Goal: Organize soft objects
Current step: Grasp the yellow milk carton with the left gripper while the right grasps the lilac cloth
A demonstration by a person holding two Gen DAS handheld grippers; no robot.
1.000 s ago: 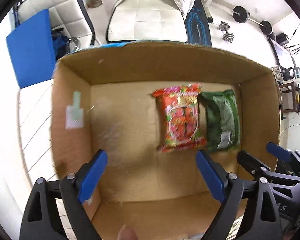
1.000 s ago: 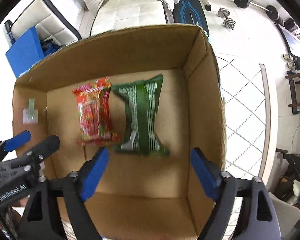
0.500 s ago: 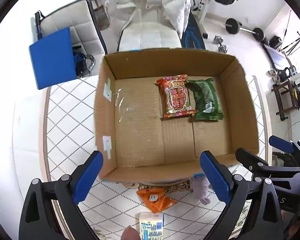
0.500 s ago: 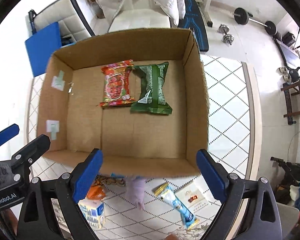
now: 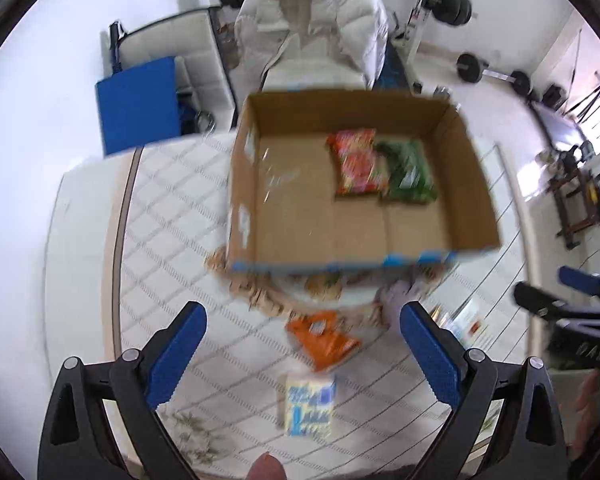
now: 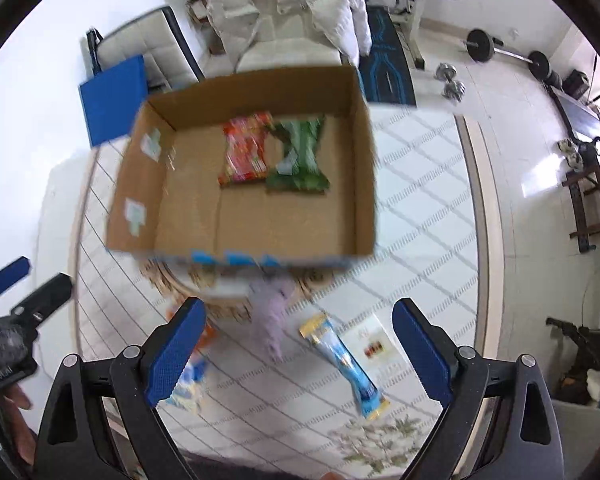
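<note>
Two packets, a red packet (image 5: 356, 162) and a green packet (image 5: 406, 172), lie side by side in the far right of the cardboard box (image 5: 252, 184). From the left wrist, the left gripper (image 5: 300, 354) hangs wide and empty; the orange packet (image 5: 324, 338) lies between its fingers, long axis slanting near-right, the tissue pack (image 5: 310, 404) just nearer.

From the right wrist, the right gripper (image 6: 298, 354) is equally wide and empty. The purple plush toy (image 6: 270, 318) lies centred ahead, the blue wrapper (image 6: 346, 364) right of it, running near-right.
</note>
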